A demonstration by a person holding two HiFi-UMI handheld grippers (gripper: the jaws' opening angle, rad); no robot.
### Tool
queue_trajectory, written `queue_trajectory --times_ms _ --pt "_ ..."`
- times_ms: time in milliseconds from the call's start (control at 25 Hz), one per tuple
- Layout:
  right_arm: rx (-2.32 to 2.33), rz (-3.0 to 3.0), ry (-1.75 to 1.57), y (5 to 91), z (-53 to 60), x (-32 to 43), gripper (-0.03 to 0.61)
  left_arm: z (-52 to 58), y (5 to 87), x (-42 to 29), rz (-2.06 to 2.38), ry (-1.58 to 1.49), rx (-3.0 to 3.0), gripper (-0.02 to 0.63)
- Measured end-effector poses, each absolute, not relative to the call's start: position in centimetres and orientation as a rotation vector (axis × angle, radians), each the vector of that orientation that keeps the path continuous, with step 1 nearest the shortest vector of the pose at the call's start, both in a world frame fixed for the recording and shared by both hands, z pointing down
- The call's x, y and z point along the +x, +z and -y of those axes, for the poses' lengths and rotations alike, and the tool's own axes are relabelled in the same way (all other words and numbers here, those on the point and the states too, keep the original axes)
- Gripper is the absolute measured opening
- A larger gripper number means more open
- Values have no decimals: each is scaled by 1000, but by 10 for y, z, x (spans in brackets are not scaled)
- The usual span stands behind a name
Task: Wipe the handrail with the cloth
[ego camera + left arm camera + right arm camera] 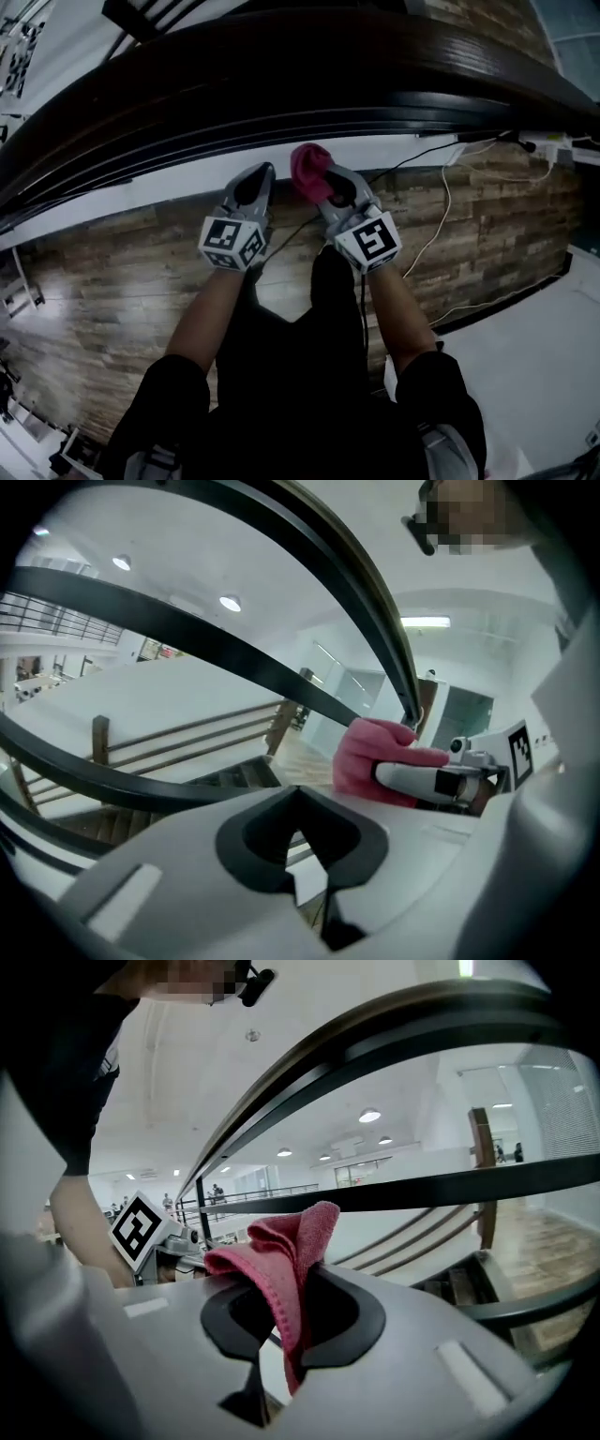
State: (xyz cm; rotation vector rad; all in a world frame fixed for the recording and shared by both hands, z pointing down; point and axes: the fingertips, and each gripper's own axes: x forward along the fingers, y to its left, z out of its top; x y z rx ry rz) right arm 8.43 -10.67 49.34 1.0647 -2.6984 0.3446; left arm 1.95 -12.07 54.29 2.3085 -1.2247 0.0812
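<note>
The dark wooden handrail curves across the top of the head view, with both grippers just below it. My right gripper is shut on a pink cloth, which bunches up above its jaws a little under the rail. In the right gripper view the cloth hangs pinched between the jaws of my right gripper, under the handrail. My left gripper sits beside it on the left, shut and holding nothing. The left gripper view shows my left gripper, the cloth and the handrail.
Dark lower rails of the balustrade run beneath the handrail. Below are a white ledge and a wood-plank floor. Cables trail from a white power strip at the right. A staircase lies beyond the railing.
</note>
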Motion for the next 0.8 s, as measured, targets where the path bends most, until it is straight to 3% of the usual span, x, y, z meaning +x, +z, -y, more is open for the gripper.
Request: queue_trajectory --times_ms 240,520,800 --pt "1411 2564 373 502 103 198 48 130 551 126 954 171 2456 -2" --pt "1814 2293 370 571 115 323 48 136 582 233 682 207 2656 -2" --pt "2022 2240 70 626 204 407 49 179 637 305 581 187 2794 -2"
